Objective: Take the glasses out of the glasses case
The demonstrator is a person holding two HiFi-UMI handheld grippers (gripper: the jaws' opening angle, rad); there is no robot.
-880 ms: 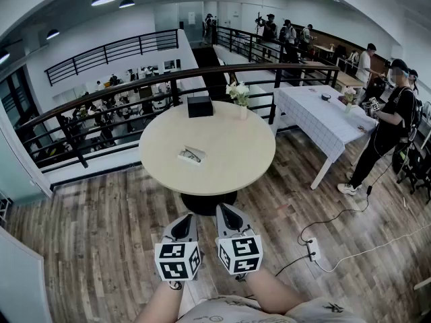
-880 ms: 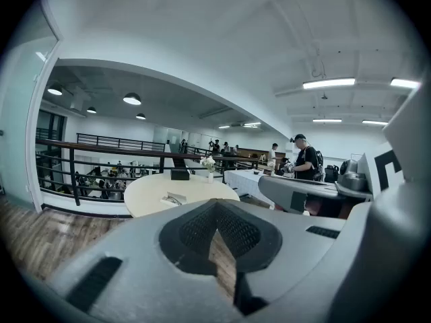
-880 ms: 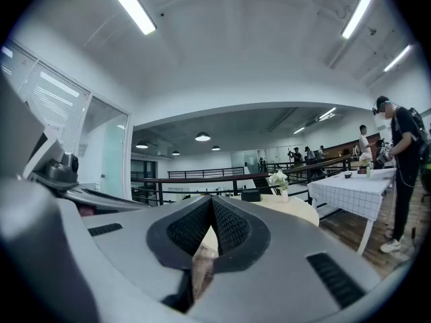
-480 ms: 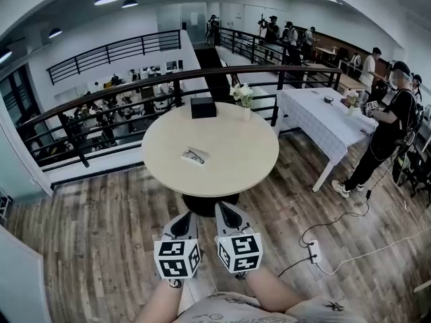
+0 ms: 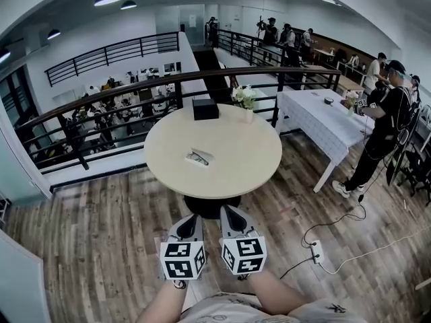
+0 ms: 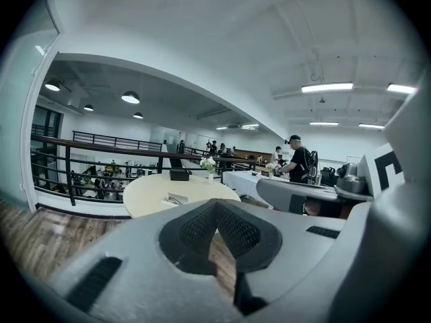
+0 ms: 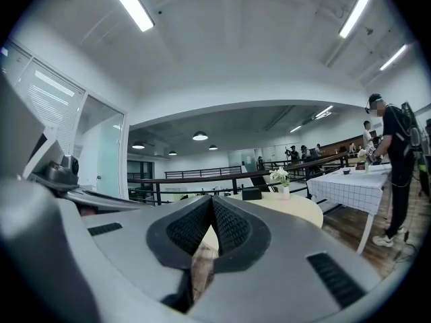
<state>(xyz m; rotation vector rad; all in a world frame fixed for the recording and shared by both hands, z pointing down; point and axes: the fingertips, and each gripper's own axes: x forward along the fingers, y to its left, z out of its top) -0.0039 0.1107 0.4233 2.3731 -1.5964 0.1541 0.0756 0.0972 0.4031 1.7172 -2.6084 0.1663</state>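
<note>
An open white glasses case (image 5: 199, 157) with dark glasses in it lies on the round beige table (image 5: 236, 170), left of its middle. The case (image 6: 176, 198) also shows small and far off in the left gripper view. Both grippers hang low in front of me over the wooden floor, well short of the table. My left gripper (image 5: 192, 219) has its jaws pressed together with nothing between them (image 6: 217, 204). Beside it, my right gripper (image 5: 229, 211) is shut and empty too (image 7: 213, 199). The right gripper view does not show the case.
A black box (image 5: 205, 108) and a vase of white flowers (image 5: 245, 99) stand at the table's far edge, by a dark railing (image 5: 121, 89). A white-clothed table (image 5: 323, 120) and a standing person (image 5: 380, 130) are on the right. A power strip (image 5: 316, 251) with cables lies on the floor.
The view has drifted a little, so the table and both grippers sit slightly further right. Both grippers stay shut and side by side. The person at the right has turned.
</note>
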